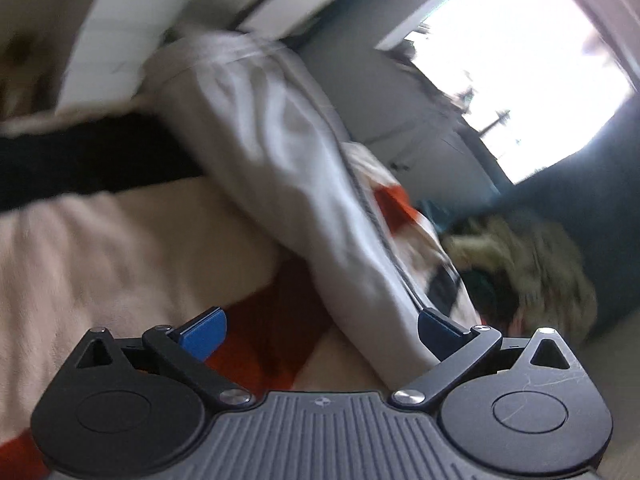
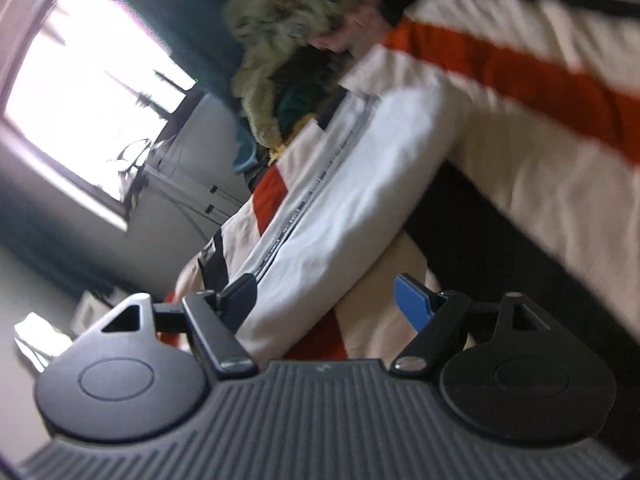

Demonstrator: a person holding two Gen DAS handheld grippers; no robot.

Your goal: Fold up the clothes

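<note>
Biggest worry for us right now: both views are smeared and tilted, so we could easily snag the striped blanket (image 2: 520,68) along with the white garment (image 1: 272,152), or catch only one layer and wreck the fold. The zipper edge (image 2: 304,200) could also slip off a pad if we bite too shallow.

Where things sit: the white garment lies as a long folded bundle on the blanket, running from near us to the far side. Our left gripper (image 1: 316,334) has its fingers spread wide, clamped on nothing; the bundle's near end lies between them, up against the right-hand pad (image 1: 434,330). Our right gripper (image 2: 330,300) is also spread apart and empty, with the bundle's other end between the fingers, hugging the left pad (image 2: 240,292). A fuzzy green pile (image 2: 288,20) sits beyond.
</note>
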